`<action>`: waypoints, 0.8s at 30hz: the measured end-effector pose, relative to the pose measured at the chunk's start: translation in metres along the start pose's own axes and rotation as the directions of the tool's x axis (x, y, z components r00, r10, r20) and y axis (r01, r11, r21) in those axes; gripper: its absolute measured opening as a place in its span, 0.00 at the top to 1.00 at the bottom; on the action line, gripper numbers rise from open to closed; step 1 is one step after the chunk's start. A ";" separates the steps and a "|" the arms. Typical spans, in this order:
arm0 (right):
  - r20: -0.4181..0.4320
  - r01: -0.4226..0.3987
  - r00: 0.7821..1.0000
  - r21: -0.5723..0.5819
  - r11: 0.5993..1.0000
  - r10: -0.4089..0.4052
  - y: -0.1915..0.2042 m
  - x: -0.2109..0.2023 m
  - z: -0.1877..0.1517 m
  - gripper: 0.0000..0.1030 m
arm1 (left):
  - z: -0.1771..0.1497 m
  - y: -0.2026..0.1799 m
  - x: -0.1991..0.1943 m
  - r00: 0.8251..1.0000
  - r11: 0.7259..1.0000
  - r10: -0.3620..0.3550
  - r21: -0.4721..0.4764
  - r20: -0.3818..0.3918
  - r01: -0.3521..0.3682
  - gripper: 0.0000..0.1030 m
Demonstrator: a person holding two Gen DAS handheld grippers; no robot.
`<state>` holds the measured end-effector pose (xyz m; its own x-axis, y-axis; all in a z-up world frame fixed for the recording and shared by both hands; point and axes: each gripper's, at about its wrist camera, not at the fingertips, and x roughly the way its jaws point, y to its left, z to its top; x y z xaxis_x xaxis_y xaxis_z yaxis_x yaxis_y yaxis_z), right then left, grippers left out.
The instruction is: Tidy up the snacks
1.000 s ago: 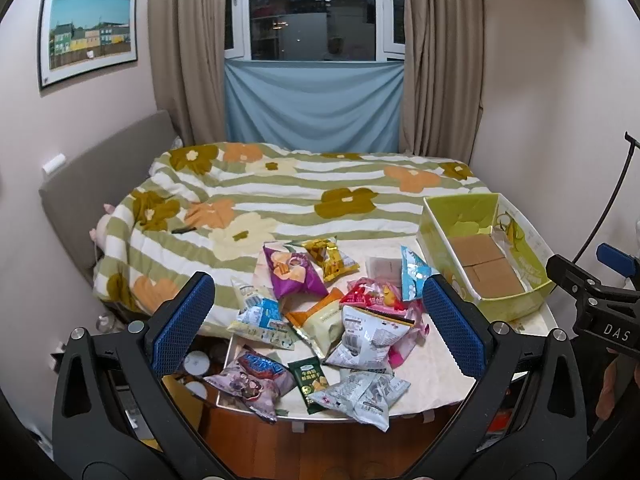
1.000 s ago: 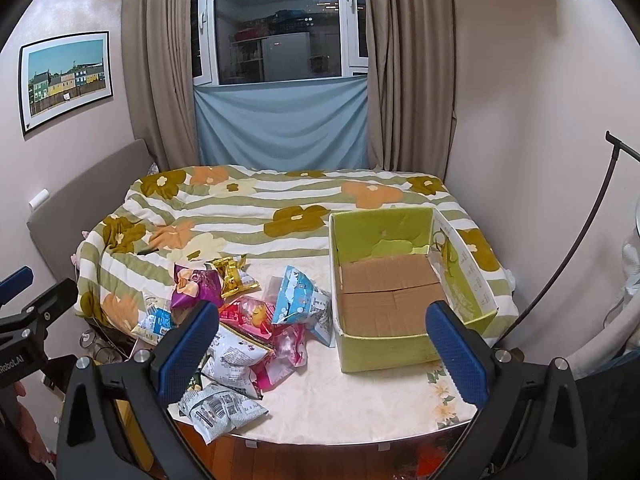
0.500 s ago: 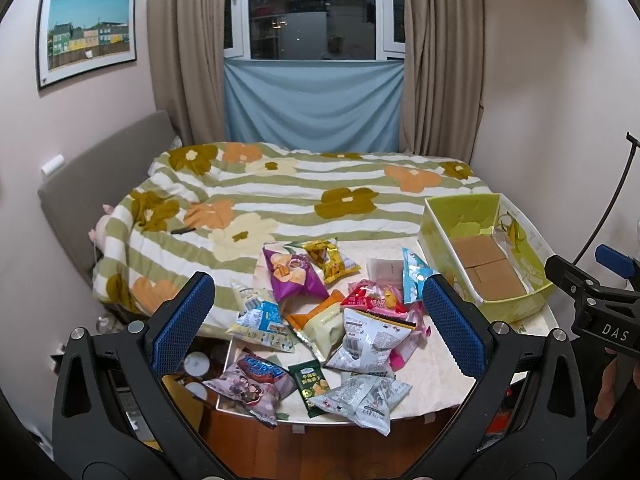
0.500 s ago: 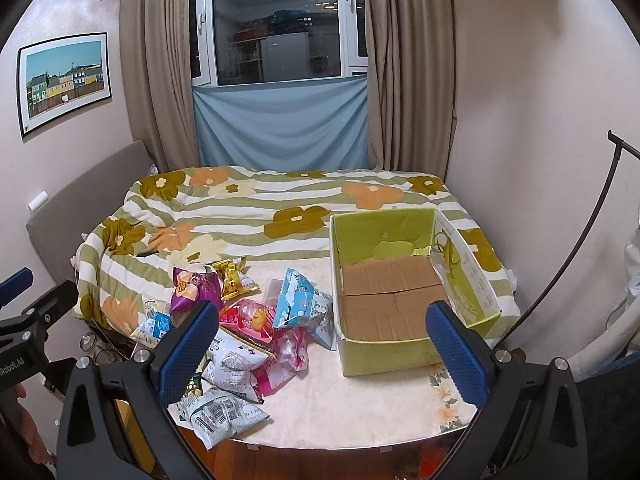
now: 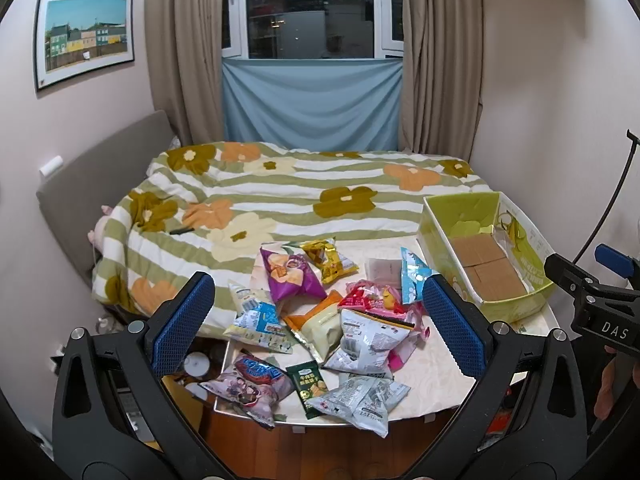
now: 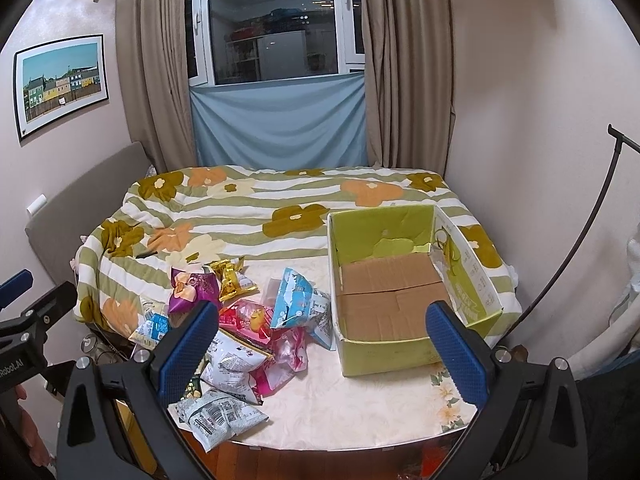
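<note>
Several snack bags lie in a loose heap (image 5: 320,320) on the left half of a small white table (image 6: 360,408): a purple bag (image 5: 290,276), a gold bag (image 5: 328,258), a light blue bag (image 6: 296,300) and silver-white bags (image 5: 368,340). An open green cardboard box (image 6: 404,280) with a bare brown floor stands on the table's right side. My left gripper (image 5: 320,328) hangs open above the heap, holding nothing. My right gripper (image 6: 320,348) is open too, held back from the table between the heap and the box.
A bed with a green-striped flowered blanket (image 5: 300,196) lies right behind the table. Walls close in on both sides, with curtains and a window at the back. A black stand pole (image 6: 568,248) leans at the right. Wooden floor (image 5: 320,452) shows below the table's near edge.
Both views have shifted only slightly; the table sits a touch farther and lower in the left wrist view. No snack has moved and both grippers remain open.
</note>
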<state>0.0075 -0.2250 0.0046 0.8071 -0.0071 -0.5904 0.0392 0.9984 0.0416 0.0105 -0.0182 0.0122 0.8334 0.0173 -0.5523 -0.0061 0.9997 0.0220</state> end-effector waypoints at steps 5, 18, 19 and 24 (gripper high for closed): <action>-0.001 0.002 1.000 0.005 1.000 -0.002 -0.002 0.005 0.002 0.00 | -0.001 0.000 0.000 1.000 1.000 -0.010 -0.007 -0.003 0.010 0.00; -0.001 -0.001 1.000 0.007 1.000 0.001 -0.004 0.004 0.003 0.00 | 0.001 -0.001 0.002 1.000 1.000 -0.011 -0.007 -0.005 0.011 0.00; -0.001 -0.002 1.000 0.008 1.000 0.002 -0.004 0.005 0.003 0.00 | 0.001 -0.001 0.002 1.000 1.000 -0.011 -0.007 -0.008 0.011 0.00; -0.015 -0.033 0.999 0.008 0.999 0.033 -0.006 0.005 0.004 0.00 | -0.004 0.000 -0.003 0.999 1.000 0.009 -0.018 -0.040 -0.009 0.00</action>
<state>0.0132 -0.2313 0.0046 0.7988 0.0270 -0.6011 0.0173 0.9976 0.0678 0.0064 -0.0178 0.0107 0.8107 0.0266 -0.5848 -0.0238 0.9996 0.0125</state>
